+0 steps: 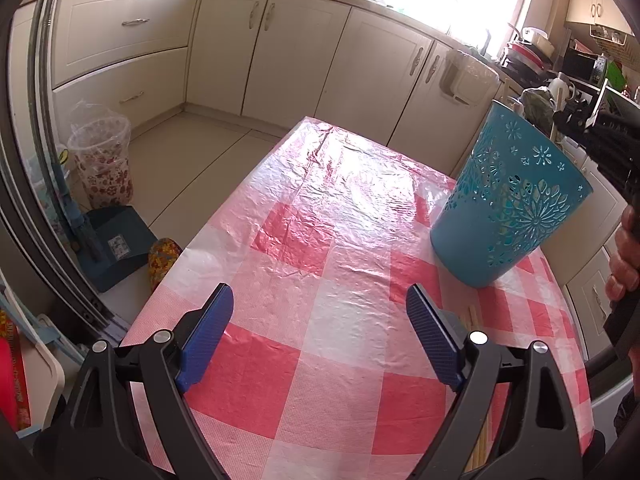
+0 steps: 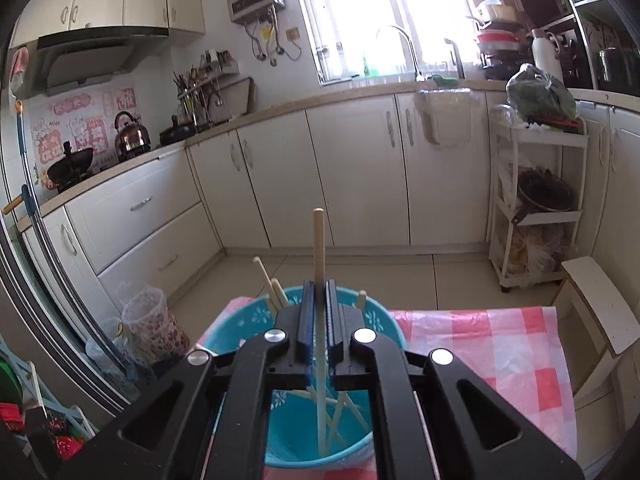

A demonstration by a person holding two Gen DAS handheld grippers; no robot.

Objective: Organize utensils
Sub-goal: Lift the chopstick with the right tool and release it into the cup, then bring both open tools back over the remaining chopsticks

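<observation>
A teal cut-out utensil holder (image 1: 508, 200) stands on the red-and-white checked table (image 1: 320, 280), to the right of my left gripper (image 1: 320, 332), which is open and empty above the cloth. A few pale chopsticks (image 1: 472, 320) lie on the table beside its right finger. My right gripper (image 2: 319, 292) is shut on an upright pale chopstick (image 2: 319, 240), whose lower end reaches down inside the teal holder (image 2: 236, 324). Several other chopsticks (image 2: 266, 276) lean inside the holder.
Cream kitchen cabinets (image 1: 280, 52) run along the far wall. A floral bin (image 1: 104, 160) and a blue dustpan (image 1: 116, 244) sit on the floor to the left of the table. A white rack (image 2: 536, 208) and a stool (image 2: 600, 304) stand to the right.
</observation>
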